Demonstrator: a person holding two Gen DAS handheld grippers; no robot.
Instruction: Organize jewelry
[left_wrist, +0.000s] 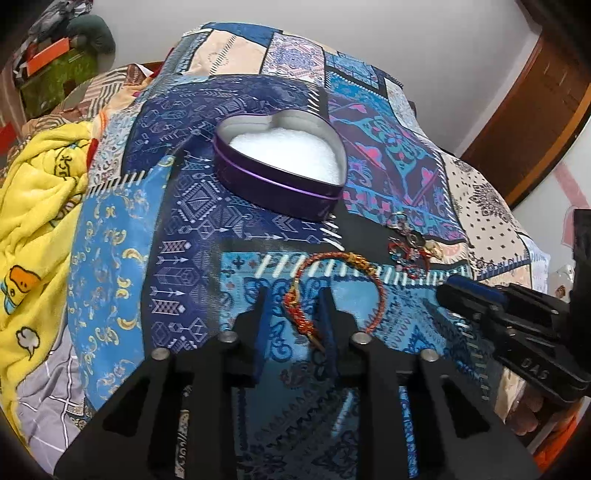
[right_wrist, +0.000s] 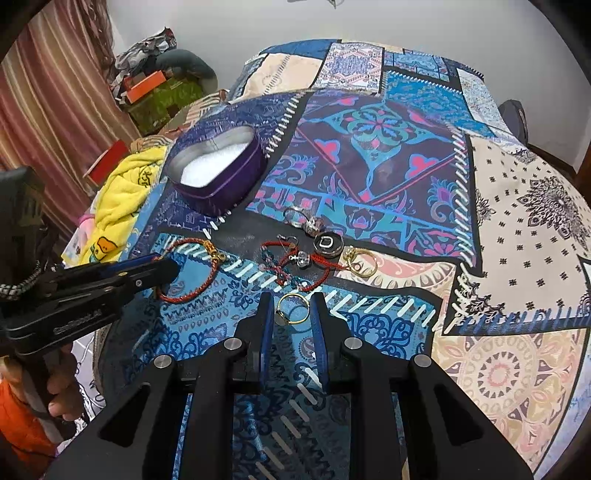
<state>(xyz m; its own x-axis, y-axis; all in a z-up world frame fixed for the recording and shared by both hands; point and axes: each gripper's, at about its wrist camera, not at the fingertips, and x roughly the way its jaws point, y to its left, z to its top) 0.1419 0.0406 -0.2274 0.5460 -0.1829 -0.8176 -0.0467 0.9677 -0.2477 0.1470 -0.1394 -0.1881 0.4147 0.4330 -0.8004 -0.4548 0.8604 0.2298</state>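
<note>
While both hover low: left claw (left_wrist: 295, 295) straddles bracelet (left_wrist: 334, 291) ungripped, right claw (right_wrist: 292, 303) parted around ring (right_wrist: 291, 309).

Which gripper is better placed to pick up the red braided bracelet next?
Left. The left gripper has open jaws straddling one end of the red braided bracelet. The right gripper frames a gold ring instead, beside the bracelet.

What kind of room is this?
Probably a bedroom at home: a patchwork quilt covers what looks like a bed, a yellow fleece blanket lies bunched beside it, and curtains hang behind.
</note>
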